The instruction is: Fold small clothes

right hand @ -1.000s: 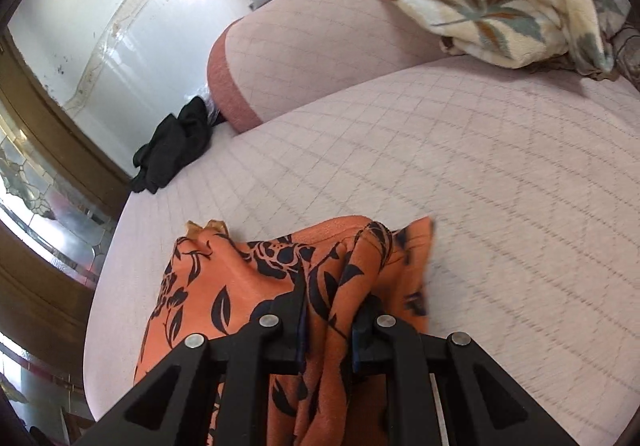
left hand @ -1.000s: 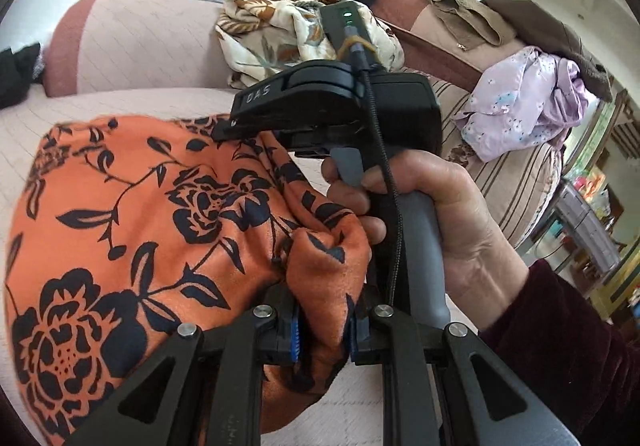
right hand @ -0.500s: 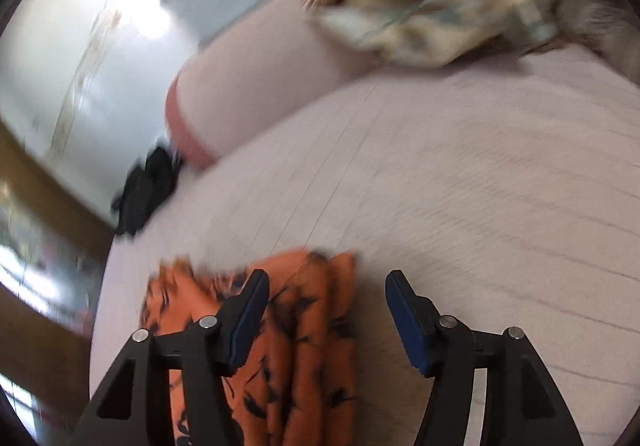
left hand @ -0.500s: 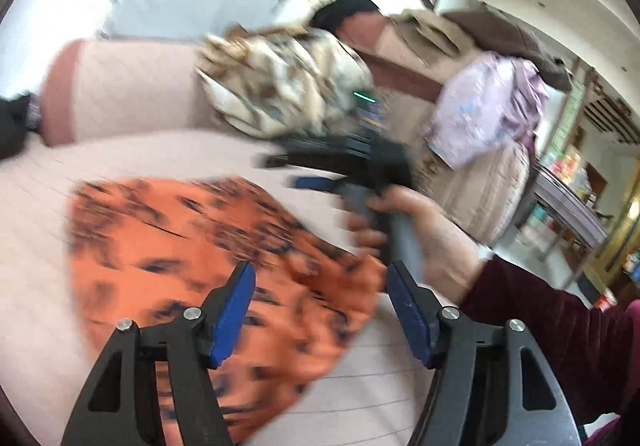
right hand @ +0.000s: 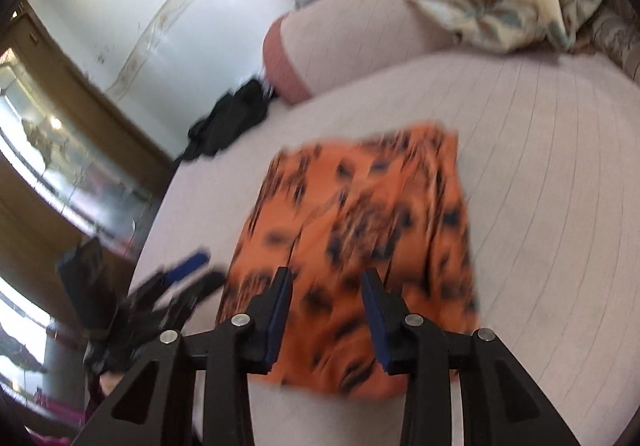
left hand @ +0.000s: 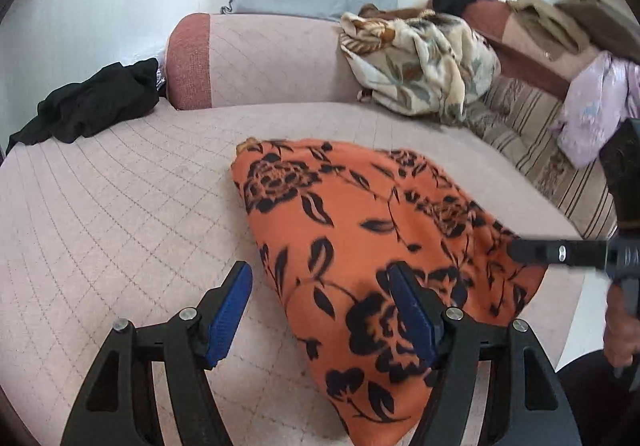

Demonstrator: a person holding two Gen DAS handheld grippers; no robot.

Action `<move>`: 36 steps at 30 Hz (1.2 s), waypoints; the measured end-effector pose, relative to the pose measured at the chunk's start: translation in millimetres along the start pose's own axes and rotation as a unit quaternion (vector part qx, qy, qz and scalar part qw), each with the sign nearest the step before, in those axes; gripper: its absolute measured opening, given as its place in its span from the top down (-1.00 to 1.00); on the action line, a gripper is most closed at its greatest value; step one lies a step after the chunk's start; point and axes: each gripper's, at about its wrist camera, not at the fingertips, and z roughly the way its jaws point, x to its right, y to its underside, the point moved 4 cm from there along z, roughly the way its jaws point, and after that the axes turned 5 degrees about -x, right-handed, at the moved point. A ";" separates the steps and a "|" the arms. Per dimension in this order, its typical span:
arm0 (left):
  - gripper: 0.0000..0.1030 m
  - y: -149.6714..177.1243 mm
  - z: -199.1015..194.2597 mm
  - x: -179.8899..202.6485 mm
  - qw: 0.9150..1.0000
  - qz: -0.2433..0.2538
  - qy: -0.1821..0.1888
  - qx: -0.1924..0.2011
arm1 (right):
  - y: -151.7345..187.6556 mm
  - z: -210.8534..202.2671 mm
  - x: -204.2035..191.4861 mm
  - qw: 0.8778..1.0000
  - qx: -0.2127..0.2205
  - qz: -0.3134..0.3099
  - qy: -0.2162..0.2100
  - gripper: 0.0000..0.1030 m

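Quilted pink sofa seat (left hand: 120, 214) carries the folded orange floral garment (left hand: 360, 230), flat and released. Left gripper (left hand: 320, 306) hangs above its near edge, jaws wide and empty; a second ago both clamped the cloth. Right gripper (right hand: 326, 306) (blurred) hovers over it, jaws closing on nothing.

Bare cushion (left hand: 100, 214) left of orange cloth (left hand: 360, 230) (black garment (left hand: 92, 106) beyond).
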 end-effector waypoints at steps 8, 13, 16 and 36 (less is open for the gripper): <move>-0.40 28.7 36.0 9.1 0.996 -0.048 0.005 -0.075 | 26.6 35.4 52.5 0.983 -0.034 0.010 0.182 0.32; -0.44 28.1 34.5 8.2 0.996 -0.047 0.008 -0.075 | 14.7 38.1 59.2 0.982 -0.029 0.034 0.184 0.32; -0.44 28.2 34.6 2.8 0.994 -0.069 0.021 -0.083 | 1.2 21.5 50.8 0.981 -0.001 0.044 0.187 0.32; -0.56 25.2 37.2 11.5 0.996 -0.039 -0.025 -0.075 | -79.8 74.7 32.3 0.989 0.008 0.068 0.134 0.56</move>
